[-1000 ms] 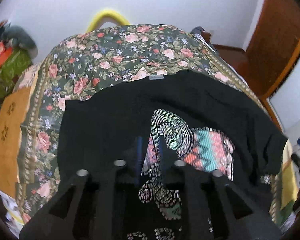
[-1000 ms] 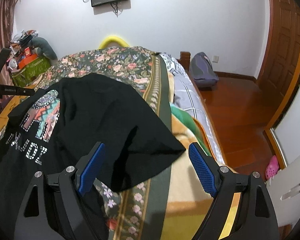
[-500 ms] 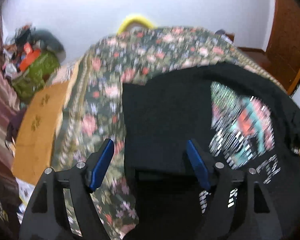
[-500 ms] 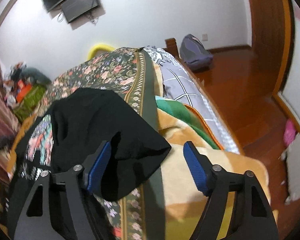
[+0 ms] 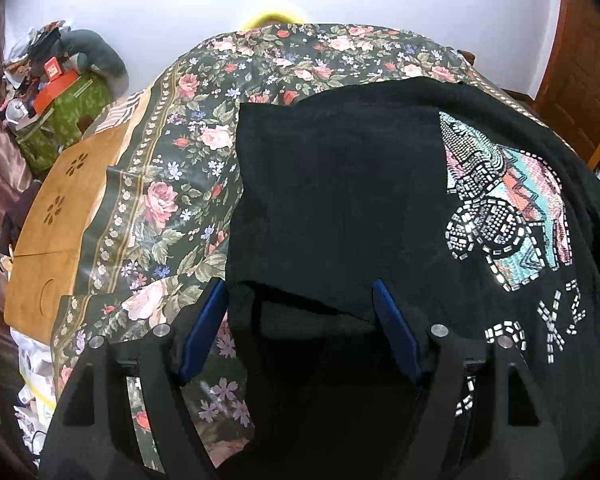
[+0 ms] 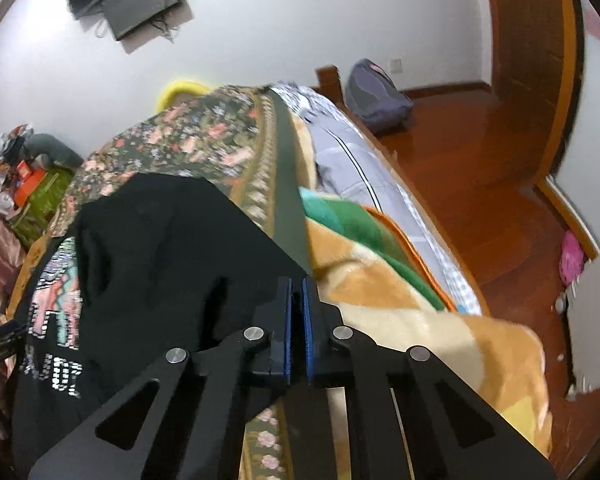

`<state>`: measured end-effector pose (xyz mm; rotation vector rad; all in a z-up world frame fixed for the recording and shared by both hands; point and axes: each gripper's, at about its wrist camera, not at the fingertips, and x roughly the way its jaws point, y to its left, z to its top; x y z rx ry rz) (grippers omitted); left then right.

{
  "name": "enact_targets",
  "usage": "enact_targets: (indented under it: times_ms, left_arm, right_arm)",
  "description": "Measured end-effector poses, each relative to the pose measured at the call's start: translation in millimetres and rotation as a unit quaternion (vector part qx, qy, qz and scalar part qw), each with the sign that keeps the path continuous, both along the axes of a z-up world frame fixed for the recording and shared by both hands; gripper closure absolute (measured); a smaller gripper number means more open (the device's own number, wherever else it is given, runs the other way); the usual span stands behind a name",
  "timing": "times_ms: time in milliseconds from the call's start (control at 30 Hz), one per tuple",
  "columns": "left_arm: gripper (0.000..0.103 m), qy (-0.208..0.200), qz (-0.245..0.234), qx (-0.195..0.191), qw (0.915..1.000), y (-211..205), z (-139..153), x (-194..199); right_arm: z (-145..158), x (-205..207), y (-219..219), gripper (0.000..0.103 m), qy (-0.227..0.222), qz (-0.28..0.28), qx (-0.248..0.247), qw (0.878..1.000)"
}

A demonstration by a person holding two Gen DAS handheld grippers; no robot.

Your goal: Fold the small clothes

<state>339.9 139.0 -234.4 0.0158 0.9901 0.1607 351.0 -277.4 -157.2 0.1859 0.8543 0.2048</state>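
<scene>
Left black two-fingered plastic tool [image 5: 300, 308]: matte black body, two flat angular arms with triangular cut-out windows. Four round silver pivot screws are showing across the linkage. Each finger is carrying a ribbed blue pad [image 5: 204, 328] on its inner face.

Right black two-fingered plastic tool [image 6: 296, 308]: the same matte black build, arms with triangular and slotted cut-outs. Four round silver screws are sitting in a row across the linkage. Blue pads [image 6: 287, 332] are lining the inner faces of the fingers, thin edges facing the camera. No cables or markings are showing.
</scene>
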Motion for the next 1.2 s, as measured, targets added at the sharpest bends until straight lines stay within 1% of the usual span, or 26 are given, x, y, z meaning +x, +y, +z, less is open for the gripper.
enact_targets:
  times_ms: [133, 233, 267, 333, 400, 500, 600, 633, 700, 800, 833, 867, 900, 933, 967, 1100, 1200]
  left_arm:
    - [0.029, -0.009, 0.006, -0.008, 0.9999, 5.4, 8.0, -8.8]
    - [0.029, -0.021, 0.008, -0.006, 0.9997, 9.5, 16.2, -17.8]
    - [0.029, -0.029, 0.007, -0.002, 0.9996, 11.4, 20.6, -22.7]
    - [0.029, -0.038, 0.008, -0.001, 0.9993, 15.7, 27.1, -28.9]
    - [0.029, -0.045, 0.009, -0.011, 0.9989, 22.0, 33.8, -36.7]
    - [0.029, -0.054, 0.012, -0.022, 0.9982, 31.6, 40.6, -45.5]
    - [0.029, -0.061, 0.015, -0.022, 0.9978, 39.3, 44.6, -52.2]
    - [0.029, -0.062, 0.015, -0.022, 0.9977, 41.4, 44.8, -53.6]
    - [0.029, -0.061, 0.017, -0.022, 0.9978, 44.9, 44.1, -55.7]
    - [0.029, -0.058, 0.019, -0.021, 0.9979, 49.3, 42.2, -57.6]
    - [0.029, -0.057, 0.020, -0.018, 0.9980, 50.5, 41.9, -57.7]
    - [0.029, -0.057, 0.022, -0.017, 0.9980, 51.8, 42.0, -57.9]
    - [0.029, -0.058, 0.023, -0.017, 0.9979, 53.0, 42.4, -58.2]
    - [0.029, -0.058, 0.025, -0.017, 0.9979, 54.6, 42.6, -59.0]
    - [0.029, -0.059, 0.028, -0.017, 0.9977, 55.4, 43.2, -59.0]
    - [0.029, -0.058, 0.033, -0.016, 0.9977, 53.0, 44.2, -55.6]
    - [0.028, -0.055, 0.027, -0.007, 0.9981, 46.9, 41.3, -49.2]
  right_arm:
    - [39.5, 3.6, 13.3, 0.099, -0.039, 0.032, -0.012, 0.999]
    - [74.8, 10.0, 35.6, 0.099, -0.070, 0.066, -0.015, 0.995]
    - [82.0, 12.1, 43.1, 0.099, -0.077, 0.076, -0.016, 0.994]
    - [100.4, 16.7, 64.8, 0.099, -0.094, 0.100, -0.022, 0.990]
    - [116.1, 22.0, 91.8, 0.099, -0.108, 0.128, -0.027, 0.985]
    - [126.5, 31.1, 137.4, 0.099, -0.113, 0.168, -0.028, 0.979]
    - [120.0, 37.5, 184.3, 0.099, -0.105, 0.202, -0.037, 0.973]
    - [116.2, 40.9, 197.5, 0.099, -0.097, 0.203, -0.044, 0.973]
    - [105.8, 46.7, 224.3, 0.099, -0.079, 0.225, -0.051, 0.970]
    - [95.6, 48.9, 244.7, 0.096, -0.066, 0.243, -0.056, 0.966]
    - [94.2, 46.8, 245.2, 0.094, -0.068, 0.245, -0.054, 0.966]
    - [95.2, 44.5, 244.0, 0.087, -0.068, 0.246, -0.052, 0.965]
    - [96.1, 41.5, 243.5, 0.083, -0.067, 0.246, -0.050, 0.966]
    - [94.3, 38.0, 236.9, 0.076, -0.067, 0.244, -0.048, 0.966]
    - [95.8, 34.5, 233.2, 0.072, -0.069, 0.242, -0.048, 0.967]
    - [86.6, 22.7, 207.6, 0.072, -0.062, 0.238, -0.062, 0.967]
    - [67.1, 14.0, 182.9, 0.068, -0.041, 0.227, -0.071, 0.970]
